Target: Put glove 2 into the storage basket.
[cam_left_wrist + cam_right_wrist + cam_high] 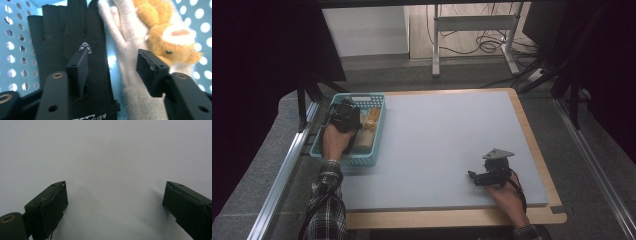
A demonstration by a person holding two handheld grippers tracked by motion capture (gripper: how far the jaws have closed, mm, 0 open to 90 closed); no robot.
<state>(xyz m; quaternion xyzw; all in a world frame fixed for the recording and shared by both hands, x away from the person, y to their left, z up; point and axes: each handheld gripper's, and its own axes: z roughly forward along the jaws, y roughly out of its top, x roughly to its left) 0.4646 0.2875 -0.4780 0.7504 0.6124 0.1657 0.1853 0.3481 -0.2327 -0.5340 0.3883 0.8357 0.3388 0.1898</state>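
Looking down from the high view, I take the blue basket (379, 131) at the near-left part of the grey mat (442, 145) as my landmark. My left gripper (345, 116) hangs inside that basket, the hand behind it reaching over the basket's near rim. In the left gripper view its jaws stand apart with nothing pinched: one fingertip (78, 66) lies against the black glove (65, 32), the other sits over the cream glove (130, 50), and the narrow gap between the two gloves runs between them. No pad presses on either glove, so the grasp is released. Both gloves lie flat on the basket's perforated floor, side by side, the black one toward the basket's left wall. The orange plush toy (170, 32) rests on the cream glove, next to the basket's right wall.

My right gripper (482, 176) is well apart from the basket, far across the mat toward its near-right corner. In the right gripper view its jaws are spread wide over bare mat, holding nothing.
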